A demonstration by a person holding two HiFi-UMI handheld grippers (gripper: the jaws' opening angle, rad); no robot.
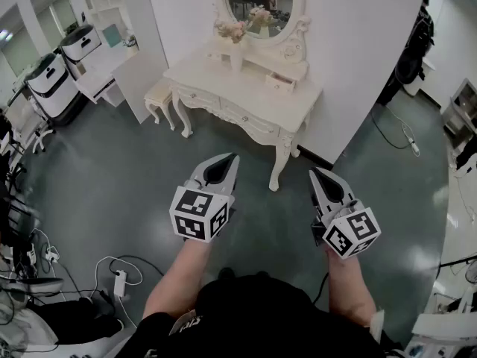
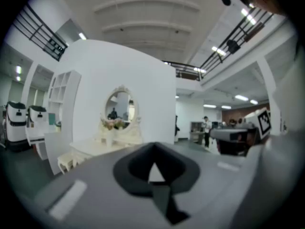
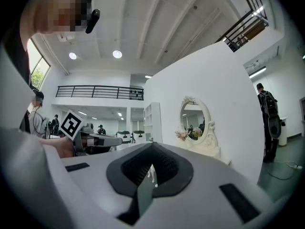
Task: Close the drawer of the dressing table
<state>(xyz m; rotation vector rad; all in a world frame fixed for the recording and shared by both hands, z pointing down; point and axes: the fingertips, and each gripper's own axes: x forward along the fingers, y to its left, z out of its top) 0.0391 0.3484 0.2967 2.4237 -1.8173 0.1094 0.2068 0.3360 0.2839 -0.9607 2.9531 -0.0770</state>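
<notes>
The cream dressing table stands against a white wall ahead of me, with an oval mirror and a vase of flowers on top. A small upper drawer at the table's right end is pulled out. My left gripper and right gripper are both held over the grey floor, well short of the table and touching nothing. Both are shut and empty. In the left gripper view the table is small and far beyond the closed gripper. The right gripper view shows the mirror beyond the shut gripper.
A small white stool stands at the table's left end. White shelves and a desk and wheeled white machines fill the left. Cables and a power strip lie on the floor near left; another cable at right. People stand far off.
</notes>
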